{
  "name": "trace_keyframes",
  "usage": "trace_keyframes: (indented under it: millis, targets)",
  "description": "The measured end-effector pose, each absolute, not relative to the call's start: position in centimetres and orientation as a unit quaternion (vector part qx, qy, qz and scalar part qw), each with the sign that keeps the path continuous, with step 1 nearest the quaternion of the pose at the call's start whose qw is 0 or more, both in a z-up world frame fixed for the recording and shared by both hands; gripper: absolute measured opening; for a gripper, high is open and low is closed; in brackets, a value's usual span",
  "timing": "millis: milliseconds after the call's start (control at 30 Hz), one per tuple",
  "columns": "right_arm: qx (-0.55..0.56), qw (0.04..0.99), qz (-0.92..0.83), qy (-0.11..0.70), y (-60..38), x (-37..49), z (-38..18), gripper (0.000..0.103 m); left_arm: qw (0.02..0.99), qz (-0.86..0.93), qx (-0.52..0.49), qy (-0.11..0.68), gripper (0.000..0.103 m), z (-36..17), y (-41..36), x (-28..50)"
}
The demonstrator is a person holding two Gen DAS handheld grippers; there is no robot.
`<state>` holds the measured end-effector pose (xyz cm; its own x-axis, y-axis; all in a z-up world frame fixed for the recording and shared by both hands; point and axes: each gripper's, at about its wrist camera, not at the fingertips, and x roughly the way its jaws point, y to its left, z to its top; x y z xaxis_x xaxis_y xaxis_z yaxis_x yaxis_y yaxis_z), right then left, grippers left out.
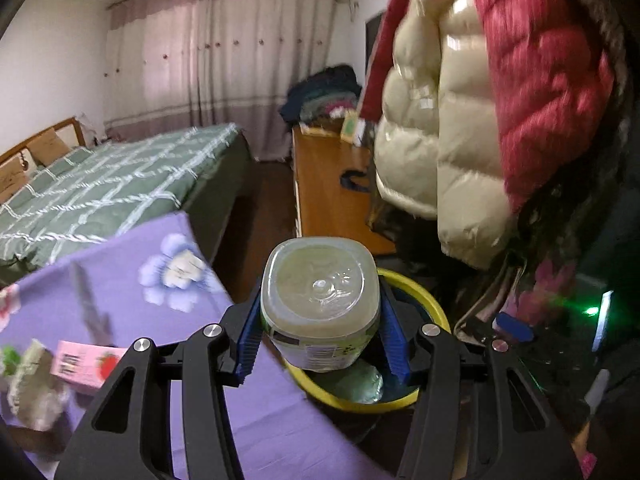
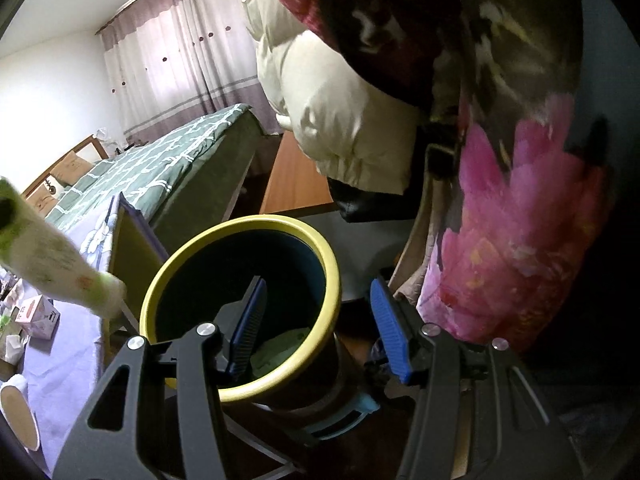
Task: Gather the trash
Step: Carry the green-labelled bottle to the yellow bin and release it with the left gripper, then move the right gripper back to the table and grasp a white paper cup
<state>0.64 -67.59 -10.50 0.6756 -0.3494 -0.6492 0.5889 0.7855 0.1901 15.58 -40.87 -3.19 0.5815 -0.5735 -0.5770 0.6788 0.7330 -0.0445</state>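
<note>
A plastic bottle [image 1: 320,304] is clamped between the pads of the left hand-held gripper [image 1: 320,332], above the yellow-rimmed bin [image 2: 244,312]. Crumpled green trash [image 2: 280,350] is seen inside the bin. The right hand-held gripper [image 2: 320,328] is released, its jaws astride the bin rim.

Daylight glows through the curtains [image 1: 224,52], leaving the room dim; glare sits on the cream jacket [image 1: 432,92]; the bin's [image 2: 240,304] inside is black shadow; the tablecloth [image 1: 132,280] smears with blur (fisheye bends the edges, corners vignette dark).
</note>
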Motion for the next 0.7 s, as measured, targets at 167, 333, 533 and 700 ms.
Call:
trace_keyframes:
  millis: [167, 333, 533, 700]
  targets:
    - [0.198, 0.891, -0.266, 0.311, -68.3, 0.8, -11.1, 0.052, 0.860, -0.356, 0.107, 0.349, 0.052, -7.7, -44.3, 17.0]
    - [0.202, 0.888, -0.269, 0.315, -69.0, 0.7, -11.6, 0.056, 0.842, -0.354, 0.119, 0.388, 0.052, -10.3, -45.6, 17.3]
    - [0.204, 0.888, -0.267, 0.314, -68.7, 0.9, -11.6, 0.056, 0.855, -0.352, 0.121, 0.362, 0.075, -8.7, -44.4, 16.0]
    - [0.198, 0.892, -0.261, 0.312, -67.8, 0.9, -11.1, 0.056, 0.865, -0.359, 0.086, 0.338, 0.076, -5.2, -41.0, 14.7]
